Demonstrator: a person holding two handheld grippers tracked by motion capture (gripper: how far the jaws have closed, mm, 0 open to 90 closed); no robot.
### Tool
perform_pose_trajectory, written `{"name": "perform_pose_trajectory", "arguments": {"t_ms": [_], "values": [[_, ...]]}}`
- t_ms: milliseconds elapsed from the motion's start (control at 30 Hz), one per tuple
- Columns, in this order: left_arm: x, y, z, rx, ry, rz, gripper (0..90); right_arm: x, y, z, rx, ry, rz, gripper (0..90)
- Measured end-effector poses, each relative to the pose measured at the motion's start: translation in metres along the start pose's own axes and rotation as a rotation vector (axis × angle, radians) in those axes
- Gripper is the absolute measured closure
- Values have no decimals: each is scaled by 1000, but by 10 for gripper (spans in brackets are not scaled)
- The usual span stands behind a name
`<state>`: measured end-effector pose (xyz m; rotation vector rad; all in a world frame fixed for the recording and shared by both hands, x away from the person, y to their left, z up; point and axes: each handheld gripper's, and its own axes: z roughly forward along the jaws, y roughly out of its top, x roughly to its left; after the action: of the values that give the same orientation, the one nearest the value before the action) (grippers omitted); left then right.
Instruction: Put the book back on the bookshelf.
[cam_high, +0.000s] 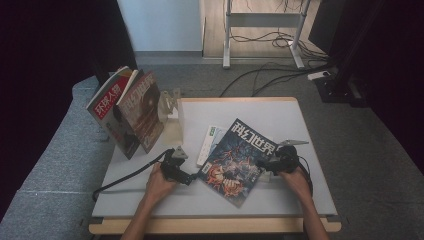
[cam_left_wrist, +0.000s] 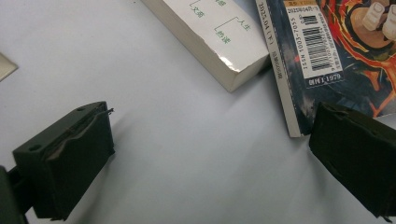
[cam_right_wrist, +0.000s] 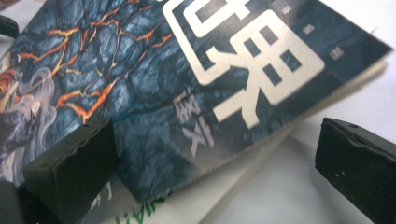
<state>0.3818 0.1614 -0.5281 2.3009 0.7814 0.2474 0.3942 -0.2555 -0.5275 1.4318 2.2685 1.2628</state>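
because the dark magazine (cam_high: 237, 161) lies flat mid-table, overlapping a white book (cam_high: 208, 143), each side is approachable. left gripper (cam_high: 190, 177) sits at its near-left corner, jaws apart. right gripper (cam_high: 263, 165) straddles its right edge, jaws apart. two magazines (cam_high: 131, 110) lean upright well to its left.

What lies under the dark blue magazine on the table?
A white book with green print lies partly under the dark blue magazine; its left edge and near corner stick out. How far it runs beneath the cover is hidden, as is anything else under there.
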Motion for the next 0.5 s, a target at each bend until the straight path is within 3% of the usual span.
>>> {"name": "perform_pose_trajectory", "arguments": {"t_ms": [133,300,500], "values": [[0,0,0,0,0,-1,0,-2,7,5,6,7,-13,0],[0,0,0,0,0,-1,0,-1,15,4,8,-19,-31,3],[0,0,0,0,0,-2,0,2,21,-4,-26,-45,-48,102]]}}
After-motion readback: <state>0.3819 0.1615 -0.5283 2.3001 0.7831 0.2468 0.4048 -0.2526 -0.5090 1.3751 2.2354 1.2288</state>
